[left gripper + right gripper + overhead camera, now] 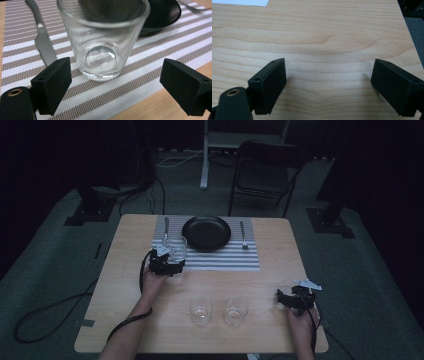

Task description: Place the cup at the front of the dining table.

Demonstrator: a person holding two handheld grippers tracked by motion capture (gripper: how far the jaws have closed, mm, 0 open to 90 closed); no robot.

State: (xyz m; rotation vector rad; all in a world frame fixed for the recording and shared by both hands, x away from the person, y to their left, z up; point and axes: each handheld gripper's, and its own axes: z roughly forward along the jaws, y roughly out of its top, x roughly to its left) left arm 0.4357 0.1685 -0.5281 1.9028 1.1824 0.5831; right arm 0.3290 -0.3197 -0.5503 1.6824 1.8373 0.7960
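The left gripper (110,85), jaws released, faces the glass (102,40): rigid, slick, breakable, best grasped across its lower wall.

no readable text, labels or numbers.

floor: grey carpet (45,255) | folding chair (265,170) behind table | room dim

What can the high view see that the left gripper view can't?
The high view alone takes in two more empty glasses near the table's front edge, the right gripper and a folding chair behind. The left gripper view alone brings out the glass's thick base and its own black pads standing apart from it. Both share the glass, knife, black plate, fork and striped placemat.
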